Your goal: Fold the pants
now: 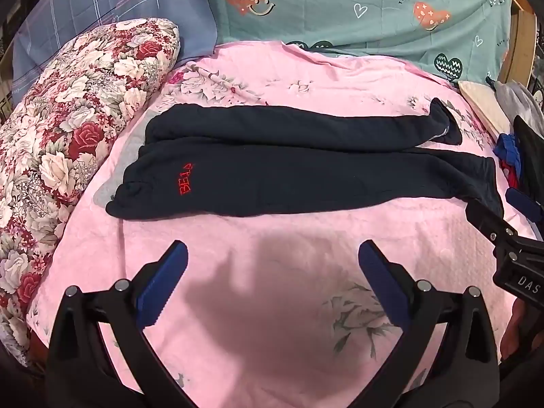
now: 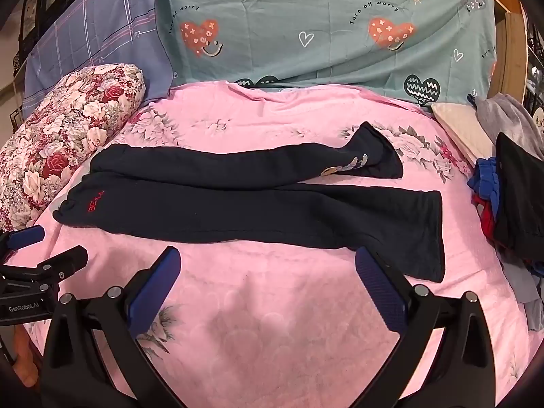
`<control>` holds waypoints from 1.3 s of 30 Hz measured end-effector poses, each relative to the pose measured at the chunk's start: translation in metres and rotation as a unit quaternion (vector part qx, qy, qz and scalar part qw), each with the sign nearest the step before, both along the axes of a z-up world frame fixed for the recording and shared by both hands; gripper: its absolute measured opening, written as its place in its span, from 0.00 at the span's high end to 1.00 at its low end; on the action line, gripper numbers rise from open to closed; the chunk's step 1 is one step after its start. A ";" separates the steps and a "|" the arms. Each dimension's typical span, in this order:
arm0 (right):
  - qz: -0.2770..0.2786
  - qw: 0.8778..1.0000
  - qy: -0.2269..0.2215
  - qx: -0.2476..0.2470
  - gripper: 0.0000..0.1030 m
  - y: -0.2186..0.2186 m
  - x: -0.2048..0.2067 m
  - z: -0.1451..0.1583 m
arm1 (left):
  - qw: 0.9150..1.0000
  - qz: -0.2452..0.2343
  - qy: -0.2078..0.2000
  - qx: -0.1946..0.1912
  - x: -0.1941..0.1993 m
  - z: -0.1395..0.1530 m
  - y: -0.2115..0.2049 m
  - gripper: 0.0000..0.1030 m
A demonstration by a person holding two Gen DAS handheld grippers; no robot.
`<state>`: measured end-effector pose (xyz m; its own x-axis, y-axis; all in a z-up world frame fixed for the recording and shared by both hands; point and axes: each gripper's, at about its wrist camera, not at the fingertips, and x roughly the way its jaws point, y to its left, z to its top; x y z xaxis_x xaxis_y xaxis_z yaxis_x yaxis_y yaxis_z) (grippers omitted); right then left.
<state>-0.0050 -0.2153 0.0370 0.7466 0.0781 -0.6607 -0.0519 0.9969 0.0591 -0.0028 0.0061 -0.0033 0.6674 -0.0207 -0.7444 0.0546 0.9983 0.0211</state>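
Observation:
Dark navy pants point(image 1: 289, 173) point(image 2: 258, 204) lie flat across a pink floral bed cover point(image 1: 272, 306) point(image 2: 272, 323), waist at the left with red lettering, legs running to the right. The far leg's cuff is twisted up. My left gripper point(image 1: 272, 258) hovers open over bare cover, nearer to me than the pants, nothing between its blue pads. My right gripper point(image 2: 267, 263) is open too, its right fingertip point(image 2: 365, 261) just short of the near leg's lower edge. Each gripper shows at the edge of the other's view.
A rolled floral quilt point(image 1: 74, 129) point(image 2: 68, 132) lies along the left. Teal and blue-grey pillows point(image 1: 357, 10) point(image 2: 323, 34) stand behind. A heap of other clothes point(image 1: 516, 149) point(image 2: 506, 197) sits at the right edge beside a wooden bed frame point(image 2: 510, 51).

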 end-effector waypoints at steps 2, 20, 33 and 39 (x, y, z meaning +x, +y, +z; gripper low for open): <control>-0.001 1.000 0.000 -0.001 0.01 0.000 0.001 0.000 | 1.000 0.001 0.001 -0.001 0.000 0.000 0.000 0.02; 0.005 1.000 0.005 0.003 0.01 0.001 -0.001 -0.003 | 1.000 0.001 0.003 -0.003 0.001 0.001 0.001 0.02; 0.005 1.000 0.017 0.015 0.01 0.000 0.000 -0.009 | 1.000 0.007 0.005 -0.008 -0.001 -0.002 0.005 0.02; 0.006 1.000 0.018 0.017 0.01 0.001 0.000 -0.010 | 1.000 0.006 0.005 -0.009 -0.001 -0.002 0.005 0.02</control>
